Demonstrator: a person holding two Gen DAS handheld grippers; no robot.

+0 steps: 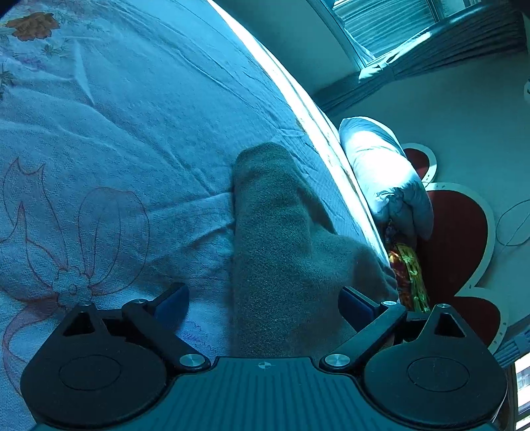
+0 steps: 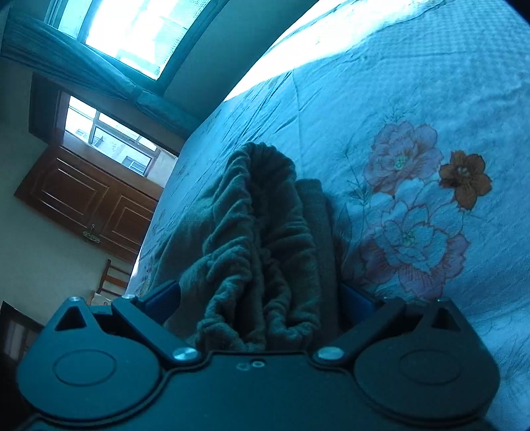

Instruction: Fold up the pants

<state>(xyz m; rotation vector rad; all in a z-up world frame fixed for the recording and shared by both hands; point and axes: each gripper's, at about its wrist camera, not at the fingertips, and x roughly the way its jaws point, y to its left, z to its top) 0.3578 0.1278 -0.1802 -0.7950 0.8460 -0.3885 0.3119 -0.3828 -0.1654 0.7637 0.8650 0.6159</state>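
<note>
The pants are grey-green fleece and lie on a bed with a light blue floral sheet (image 1: 132, 116). In the left wrist view a pant leg (image 1: 275, 232) runs away from me close to the bed's right edge. My left gripper (image 1: 265, 301) stands wide around it; the left pad (image 1: 172, 298) is clear of the cloth, so it is open. In the right wrist view the gathered elastic waistband (image 2: 258, 232) lies bunched between the fingers of my right gripper (image 2: 260, 298). Its jaws are spread wide and do not pinch the fabric.
The bed's edge (image 1: 318, 132) drops off just right of the leg. Below it lie a pale bundled quilt (image 1: 387, 175) and a red heart-shaped mat (image 1: 457, 232). A wooden cabinet (image 2: 86, 199), a chair (image 2: 112, 278) and a window (image 2: 132, 30) stand left of the bed.
</note>
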